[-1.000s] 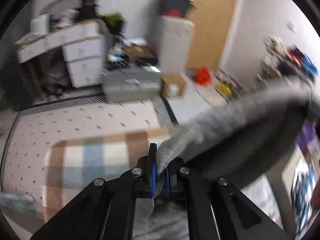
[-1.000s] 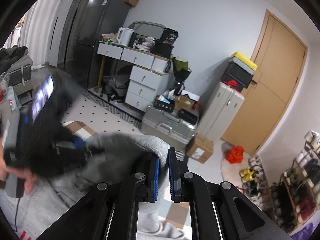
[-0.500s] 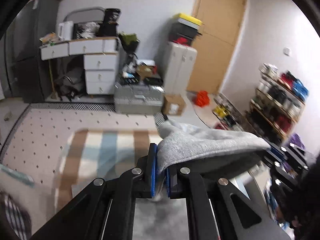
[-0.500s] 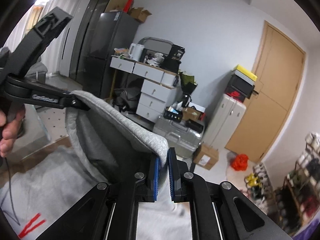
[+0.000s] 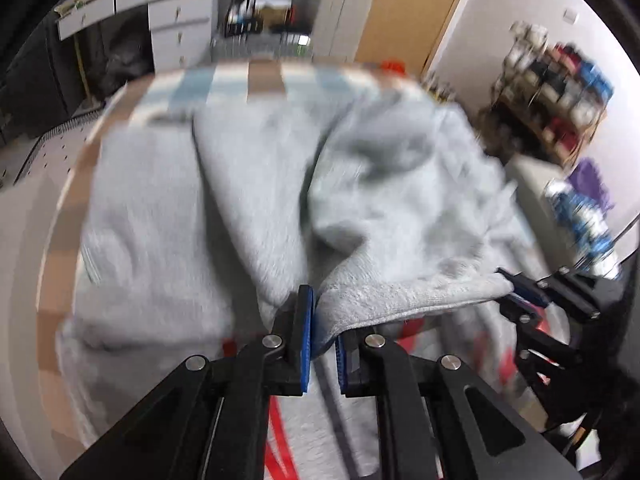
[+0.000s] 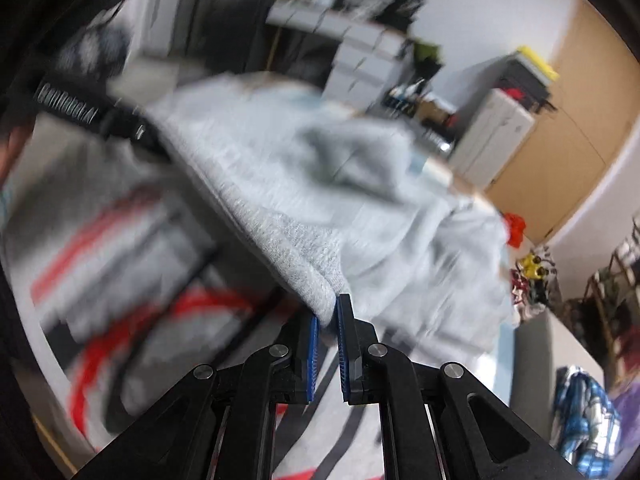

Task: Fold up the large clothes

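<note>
A large light grey sweatshirt [image 5: 248, 184] lies spread and rumpled over a checked blanket [image 5: 264, 76]. My left gripper [image 5: 322, 320] is shut on its ribbed hem, low over the cloth. My right gripper [image 6: 328, 316] is shut on the same hem further along; it also shows in the left wrist view [image 5: 520, 292] at the right. The hem [image 5: 404, 300] stretches taut between the two grippers. In the right wrist view the left gripper [image 6: 156, 148] sits at the upper left, and a grey part with red print [image 6: 120, 280] lies beneath. Both views are motion-blurred.
White drawers [image 5: 180, 28], a grey suitcase [image 5: 344, 4] and a wooden door [image 5: 416, 12] stand at the back. A shoe rack [image 5: 560, 92] is at the right, and a blue patterned item [image 6: 588, 412] lies at the lower right.
Both grippers have swung down from held high in the air to low over the blanket, carrying the hem with them. The sweatshirt's body now lies spread on the surface.
</note>
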`<action>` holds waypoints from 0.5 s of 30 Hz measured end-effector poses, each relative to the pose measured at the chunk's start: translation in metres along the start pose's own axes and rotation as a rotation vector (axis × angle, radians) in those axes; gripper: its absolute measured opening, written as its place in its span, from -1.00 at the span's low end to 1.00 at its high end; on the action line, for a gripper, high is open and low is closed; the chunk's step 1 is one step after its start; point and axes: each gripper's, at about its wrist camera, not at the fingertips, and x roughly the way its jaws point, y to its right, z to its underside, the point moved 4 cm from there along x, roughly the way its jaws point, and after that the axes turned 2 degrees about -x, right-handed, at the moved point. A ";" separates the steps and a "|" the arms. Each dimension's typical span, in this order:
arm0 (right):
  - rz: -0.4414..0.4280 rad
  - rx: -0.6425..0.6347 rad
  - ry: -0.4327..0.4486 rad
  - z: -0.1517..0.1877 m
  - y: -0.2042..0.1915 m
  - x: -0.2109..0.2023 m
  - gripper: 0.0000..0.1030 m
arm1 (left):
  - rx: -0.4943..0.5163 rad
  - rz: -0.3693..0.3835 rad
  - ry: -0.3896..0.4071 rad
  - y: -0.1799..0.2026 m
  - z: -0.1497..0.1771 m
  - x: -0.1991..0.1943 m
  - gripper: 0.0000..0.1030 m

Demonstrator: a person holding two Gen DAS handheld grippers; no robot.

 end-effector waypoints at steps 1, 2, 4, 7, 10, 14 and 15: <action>0.017 -0.041 -0.021 0.007 -0.008 0.005 -0.83 | 0.006 0.007 -0.004 -0.001 0.003 0.006 -0.88; 0.018 -0.064 -0.046 0.011 -0.012 0.009 -0.83 | 0.018 -0.001 -0.007 0.001 0.005 0.008 -0.89; -0.004 -0.089 -0.095 0.018 -0.017 0.012 -0.80 | 0.050 0.002 0.013 0.005 0.006 0.004 -0.89; -0.097 -0.094 -0.169 0.029 -0.019 0.012 -0.81 | 0.132 -0.028 0.029 0.012 0.005 -0.007 -0.80; -0.186 0.022 -0.208 0.042 -0.005 0.004 -0.25 | 0.173 0.054 -0.068 0.014 0.015 -0.008 0.29; -0.344 0.255 -0.113 0.039 0.036 -0.030 0.89 | 0.251 0.080 -0.064 0.015 0.023 -0.025 0.31; -0.365 0.280 -0.096 0.036 0.042 -0.035 0.89 | 0.253 0.088 -0.043 0.015 0.022 -0.030 0.31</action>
